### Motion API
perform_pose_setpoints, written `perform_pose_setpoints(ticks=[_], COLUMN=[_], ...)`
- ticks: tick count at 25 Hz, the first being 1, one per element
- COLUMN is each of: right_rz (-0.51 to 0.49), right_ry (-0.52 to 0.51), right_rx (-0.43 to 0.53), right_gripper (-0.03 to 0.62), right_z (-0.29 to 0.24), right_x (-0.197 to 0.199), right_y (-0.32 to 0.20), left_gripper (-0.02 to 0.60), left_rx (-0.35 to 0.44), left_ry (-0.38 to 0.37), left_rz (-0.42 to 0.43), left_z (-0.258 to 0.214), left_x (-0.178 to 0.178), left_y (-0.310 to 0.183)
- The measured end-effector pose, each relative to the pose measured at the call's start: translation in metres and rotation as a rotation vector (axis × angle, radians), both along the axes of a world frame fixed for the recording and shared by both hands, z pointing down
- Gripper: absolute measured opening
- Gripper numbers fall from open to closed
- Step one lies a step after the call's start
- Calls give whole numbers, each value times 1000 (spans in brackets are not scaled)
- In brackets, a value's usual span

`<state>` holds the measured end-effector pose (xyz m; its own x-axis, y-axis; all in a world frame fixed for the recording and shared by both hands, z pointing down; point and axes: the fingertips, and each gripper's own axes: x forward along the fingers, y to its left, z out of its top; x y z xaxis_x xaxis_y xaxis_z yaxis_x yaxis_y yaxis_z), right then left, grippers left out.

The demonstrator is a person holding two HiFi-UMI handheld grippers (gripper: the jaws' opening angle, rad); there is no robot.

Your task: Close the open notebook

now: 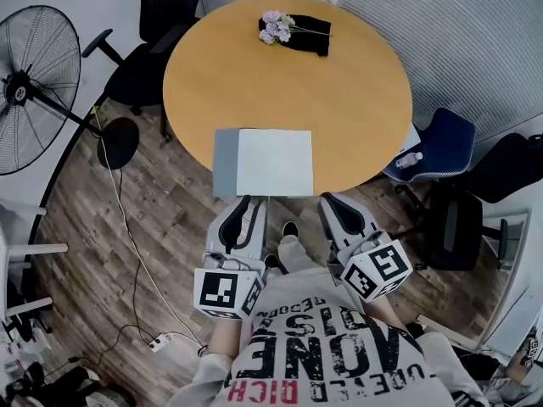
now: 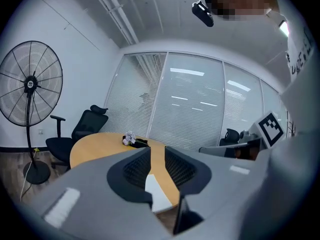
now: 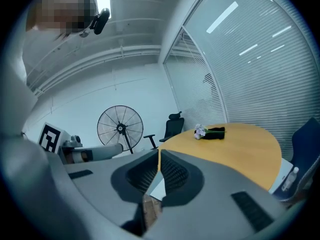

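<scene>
- Notebook (image 1: 273, 162) lies open and flat at the near edge of the table (image 1: 254, 75), white page up, with a grey strip along its left side.
- Left gripper (image 1: 244, 206) hovers just short of that edge, by the notebook's near left corner. Its jaws stand partly apart with a narrow gap, and nothing is between them; the page shows through the gap.
- Right gripper (image 1: 335, 200) is held level with it, near the notebook's right corner. Its jaw tips are drawn together, or very nearly so, and grip nothing.
- Neither gripper touches the notebook.
- Flowers (image 1: 276, 26) lie on a black cloth (image 1: 312, 34) at the far side of the round, tan table.
- Fan (image 1: 34, 87) stands on the floor at left, and a blue chair (image 1: 445, 142) at right.
</scene>
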<state>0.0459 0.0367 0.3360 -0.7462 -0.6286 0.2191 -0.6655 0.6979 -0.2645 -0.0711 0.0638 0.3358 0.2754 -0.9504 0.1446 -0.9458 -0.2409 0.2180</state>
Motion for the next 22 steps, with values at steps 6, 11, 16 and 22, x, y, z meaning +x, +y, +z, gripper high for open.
perform_pose_setpoints(ticks=[6,11,16,22], right_rz=[6,-9,-26,-28], right_ry=[4,3,3,6], right_rx=[-18,-23,-20,-15], right_gripper=[20,20,20,20], right_z=[12,15,16,19], right_x=[8,13,16,21], right_y=[-47,-74,-96,-110], left_gripper=[98,98,98,98], left_rx=[7,8,13,13], left_ry=[6,4,0,9], left_rz=[-2,-24,-58,-84], left_z=[0,2,3,5], left_x=[9,10,5,2], left_y=[-47,-74,-95,-106])
